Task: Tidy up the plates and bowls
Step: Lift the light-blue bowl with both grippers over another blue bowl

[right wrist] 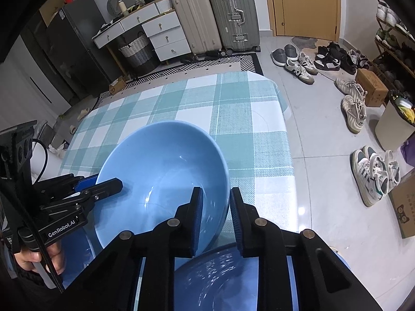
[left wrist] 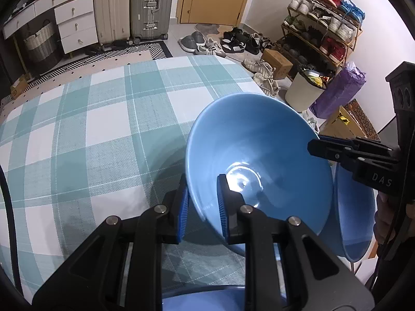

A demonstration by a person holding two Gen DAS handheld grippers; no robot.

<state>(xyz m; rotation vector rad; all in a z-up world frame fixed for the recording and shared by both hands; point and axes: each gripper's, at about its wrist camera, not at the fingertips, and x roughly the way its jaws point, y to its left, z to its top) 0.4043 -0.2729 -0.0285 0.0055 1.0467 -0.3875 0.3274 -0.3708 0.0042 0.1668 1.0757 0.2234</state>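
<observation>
Together, both pairs of tongs had hold of one blue bowl (left wrist: pixel 259 160) from opposite sides, above the table with the checked cloth (left wrist: pixel 103 119). The left tongs (left wrist: pixel 202 207) were nearly closed on the bowl's near rim, one blue pad inside the wall and the other outside, both pressed against it. Seen from the left wrist, the right tongs (left wrist: pixel 317 145) reached in from the right edge and pinched the far rim the same way. In the right wrist view, the right tongs (right wrist: pixel 216 215) were clamped on the rim closest to that camera, one pad in the bowl and one out, while the left tongs (right wrist: pixel 103 184) gripped the opposite rim at the left of the picture. A hand (right wrist: pixel 49 256) wrapped round the left tool's handle showed at the lower left.

The bowl sat tilted, its opening turned toward the cameras, over the table's near right corner. A second blue bowl (right wrist: pixel 225 277) lay below it, close under the right tongs; whether the two bowls touched could not be told. Another blue dish (left wrist: pixel 355 215) stood behind the held bowl at the right in the left wrist view.

Beyond the table, two suitcases (right wrist: pixel 215 13) stood against the wall beside a white chest of drawers (right wrist: pixel 166 36), and shoes (right wrist: pixel 301 62) were scattered on the tiled floor.
</observation>
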